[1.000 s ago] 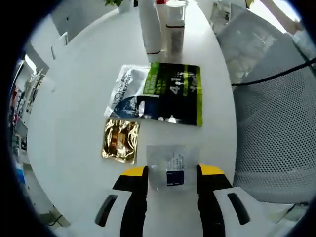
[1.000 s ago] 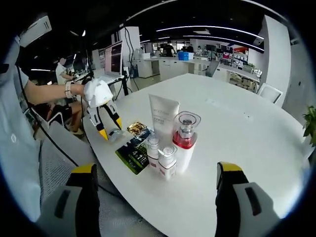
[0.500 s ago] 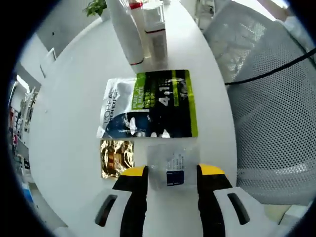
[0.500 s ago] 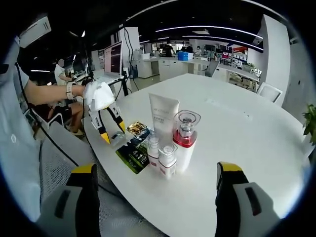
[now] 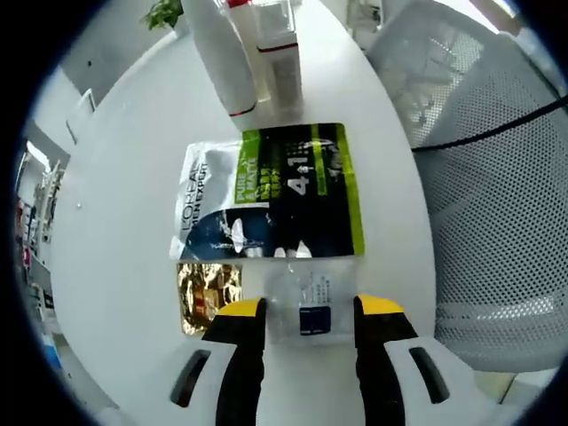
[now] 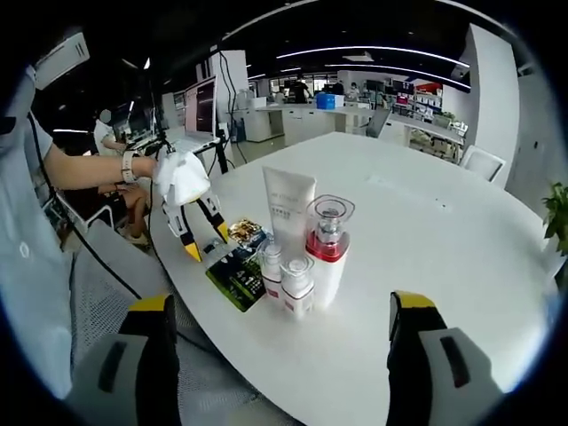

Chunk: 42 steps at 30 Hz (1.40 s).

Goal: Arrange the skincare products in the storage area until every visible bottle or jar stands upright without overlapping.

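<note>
Clear sachet (image 5: 306, 302) between hand-held gripper (image 5: 309, 311) jaws

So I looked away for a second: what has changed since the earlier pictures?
The left gripper, fingers around the small clear sachet, has carried it closer to the green-and-black sachet, now touching its edge. The right gripper stays open and idle; the upright bottles and gold sachet have not moved.

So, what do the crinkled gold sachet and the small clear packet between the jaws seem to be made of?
The crinkled gold sachet looks like metallic foil: mirror-like glints over sharp creases. The small clear packet held by the left gripper seems thin transparent plastic film, glossy, with the white table showing through around its dark label.
</note>
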Tool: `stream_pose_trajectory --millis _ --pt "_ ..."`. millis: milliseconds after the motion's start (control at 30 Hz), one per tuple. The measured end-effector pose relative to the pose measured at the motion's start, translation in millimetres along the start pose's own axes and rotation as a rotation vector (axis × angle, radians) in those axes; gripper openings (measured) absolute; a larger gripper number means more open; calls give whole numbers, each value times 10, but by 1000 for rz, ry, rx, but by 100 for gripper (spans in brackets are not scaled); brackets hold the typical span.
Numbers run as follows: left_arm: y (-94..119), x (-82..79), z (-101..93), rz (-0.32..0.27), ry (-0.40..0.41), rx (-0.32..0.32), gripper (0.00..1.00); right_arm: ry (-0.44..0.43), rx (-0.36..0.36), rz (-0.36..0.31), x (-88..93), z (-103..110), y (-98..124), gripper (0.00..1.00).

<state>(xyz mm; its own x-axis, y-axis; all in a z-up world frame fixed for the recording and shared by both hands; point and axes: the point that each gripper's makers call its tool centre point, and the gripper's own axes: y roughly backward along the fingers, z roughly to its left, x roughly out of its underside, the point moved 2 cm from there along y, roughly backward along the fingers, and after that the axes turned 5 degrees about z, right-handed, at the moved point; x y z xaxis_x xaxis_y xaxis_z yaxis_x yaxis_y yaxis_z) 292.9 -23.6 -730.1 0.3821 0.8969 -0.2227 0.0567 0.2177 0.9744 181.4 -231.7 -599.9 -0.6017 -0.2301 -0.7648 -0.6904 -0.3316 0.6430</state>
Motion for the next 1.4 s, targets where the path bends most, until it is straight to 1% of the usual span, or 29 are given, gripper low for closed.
stream_pose_trajectory --millis 33,133,233,400,533,633,700,767,800,833,900,967,1033,1133,1200,1267,1300,1333,1400 --pt "2 0 -3 -6 -7 0 37 2 0 0 -1 -2 0 100" --pt "3 16 12 -25 14 6 38 1 -1 -3 -9 -4 -2 100" --pt "-1 16 14 -40 12 14 39 6 -4 2 -7 1 -13 100" --pt "-2 11 -7 -42 16 35 41 13 -8 5 -11 6 -12 100" --pt "-3 8 -6 -57 42 29 43 14 -7 2 -16 19 -5 100" --pt "-11 21 -31 -46 36 20 49 17 -10 -2 -24 60 0 100" --pt "10 33 -31 -42 38 6 48 17 -10 -9 -32 75 6 100" --pt "74 9 0 -75 70 -22 49 13 -13 -12 -30 85 8 100" --pt "122 -16 17 -102 95 -38 49 11 -12 -13 -26 86 7 100" --pt "156 -31 30 -118 100 -51 50 11 -12 -13 -24 88 6 100" --pt "230 -41 27 -134 107 -68 52 9 -16 -15 -22 100 2 100" --pt "294 -49 44 -155 138 -93 54 9 -19 -16 -30 128 4 100" --pt "363 -90 53 -207 177 -108 56 13 -19 -18 -42 140 1 100" --pt "449 -85 50 -223 183 -129 56 16 -17 -25 -60 151 7 100" --pt "537 -99 75 -246 204 -170 57 19 -16 -31 -75 163 13 100" --pt "642 -142 82 -292 238 -196 59 18 -13 -42 -96 174 23 100" --pt "713 -172 86 -325 253 -210 59 20 -12 -45 -101 178 27 100" --pt "761 -194 84 -350 263 -218 60 22 -10 -47 -107 183 31 100" --pt "850 -211 46 -380 302 -215 60 23 -7 -52 -114 187 36 100"
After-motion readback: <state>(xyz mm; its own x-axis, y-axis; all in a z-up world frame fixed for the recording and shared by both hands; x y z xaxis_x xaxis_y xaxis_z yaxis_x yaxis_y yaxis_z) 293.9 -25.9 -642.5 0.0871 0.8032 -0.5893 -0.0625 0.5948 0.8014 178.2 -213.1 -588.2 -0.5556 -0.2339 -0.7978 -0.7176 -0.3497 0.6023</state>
